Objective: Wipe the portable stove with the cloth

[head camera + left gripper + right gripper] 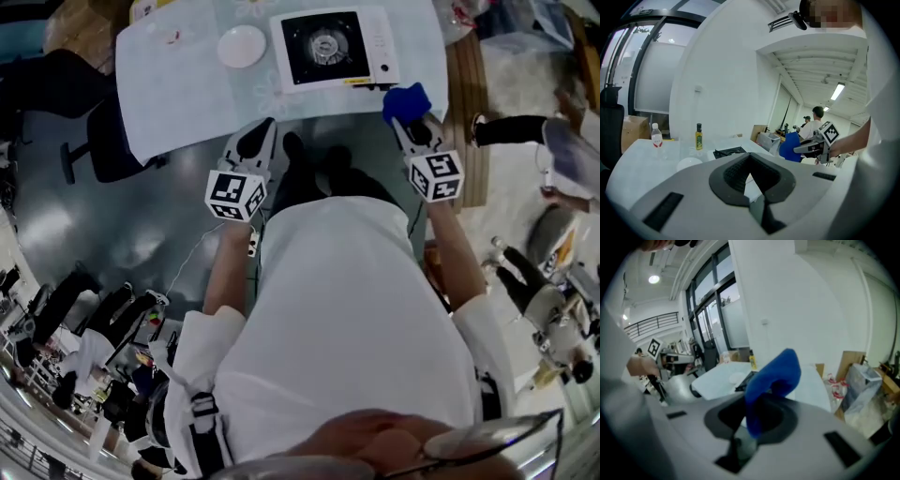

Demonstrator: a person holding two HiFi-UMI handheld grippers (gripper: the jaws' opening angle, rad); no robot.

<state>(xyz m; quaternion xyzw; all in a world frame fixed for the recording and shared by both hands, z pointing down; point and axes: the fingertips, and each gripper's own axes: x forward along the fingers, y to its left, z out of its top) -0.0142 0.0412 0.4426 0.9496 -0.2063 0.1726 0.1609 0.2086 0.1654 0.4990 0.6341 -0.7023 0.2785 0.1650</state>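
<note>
One view, the head view, shows stove burner [325, 45]; right gripper [407, 122] pinches cloth [406, 99].

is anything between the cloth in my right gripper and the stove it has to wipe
Nothing visible does. The right gripper holds the blue cloth at the table's near edge, just off the stove's front right corner. The white dish sits left of the stove, out of the path.

A white plate [242, 45] lies on the table [178, 94] ahead of the left claw [264, 129]. Farther ahead stand a yellow bottle [699, 136] and a water bottle [656, 136]. A black chair [101, 141] sits to its left.
</note>
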